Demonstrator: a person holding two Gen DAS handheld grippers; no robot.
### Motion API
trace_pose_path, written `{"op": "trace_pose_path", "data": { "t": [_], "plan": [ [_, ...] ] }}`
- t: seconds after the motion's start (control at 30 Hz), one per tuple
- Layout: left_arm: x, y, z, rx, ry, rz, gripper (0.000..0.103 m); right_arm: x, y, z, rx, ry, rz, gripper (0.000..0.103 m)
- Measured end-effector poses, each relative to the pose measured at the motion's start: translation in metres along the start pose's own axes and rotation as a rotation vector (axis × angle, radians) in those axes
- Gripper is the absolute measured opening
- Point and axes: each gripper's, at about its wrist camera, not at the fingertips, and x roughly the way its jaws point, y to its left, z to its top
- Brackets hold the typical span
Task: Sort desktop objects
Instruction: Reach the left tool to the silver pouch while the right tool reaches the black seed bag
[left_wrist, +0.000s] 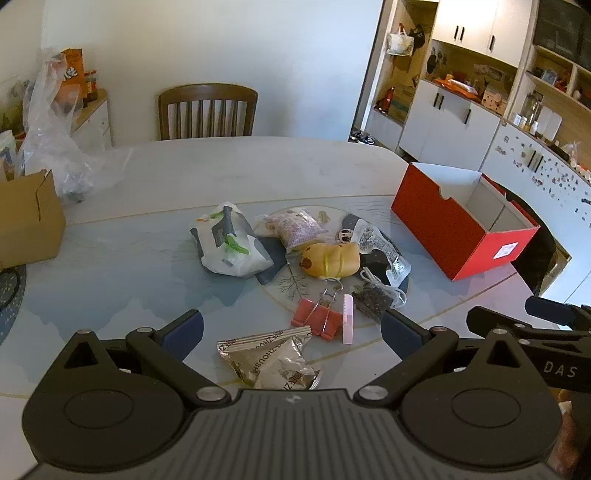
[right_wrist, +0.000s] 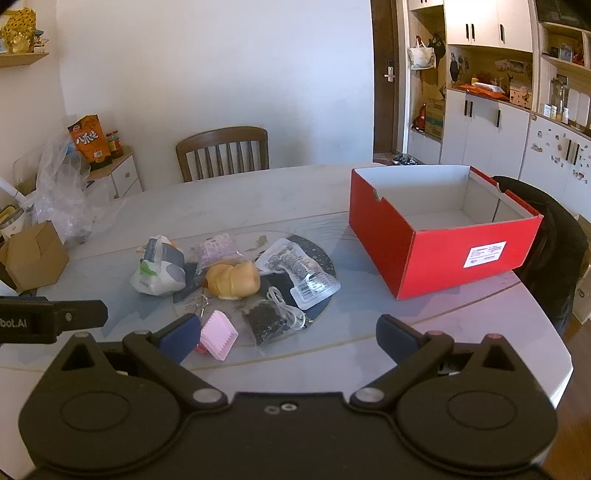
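Note:
A pile of small objects lies mid-table: a white wipes pack (left_wrist: 231, 242), a pink snack bag (left_wrist: 297, 227), a yellow plush toy (left_wrist: 330, 260), a clear barcode packet (left_wrist: 384, 247), a red binder clip (left_wrist: 317, 319), a pink comb (left_wrist: 348, 317), a dark seed bag (left_wrist: 373, 299) and a silver foil packet (left_wrist: 273, 360). An open, empty red box (right_wrist: 436, 243) stands to the right. My left gripper (left_wrist: 291, 332) is open above the foil packet. My right gripper (right_wrist: 288, 334) is open, near the comb (right_wrist: 218, 339) and seed bag (right_wrist: 267, 321).
A brown cardboard box (left_wrist: 29, 218) and a clear plastic bag (left_wrist: 51, 129) sit at the table's left. A wooden chair (left_wrist: 207, 110) stands behind the table (left_wrist: 229, 162). A dark chair (right_wrist: 546, 240) is beside the red box. Cabinets line the right wall.

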Motion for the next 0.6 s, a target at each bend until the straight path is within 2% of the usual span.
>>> {"op": "trace_pose_path", "data": {
  "t": [0.33,0.6],
  "plan": [
    [0.007,0.006,0.001,0.045,-0.008,-0.014,0.103,0.009,0.002,-0.003,-0.021,-0.004,0.002,0.101],
    [0.027,0.011,-0.016,0.087,0.003,-0.013,0.103,0.042,-0.006,-0.003,-0.025,0.027,0.005,0.099]
  ]
}}
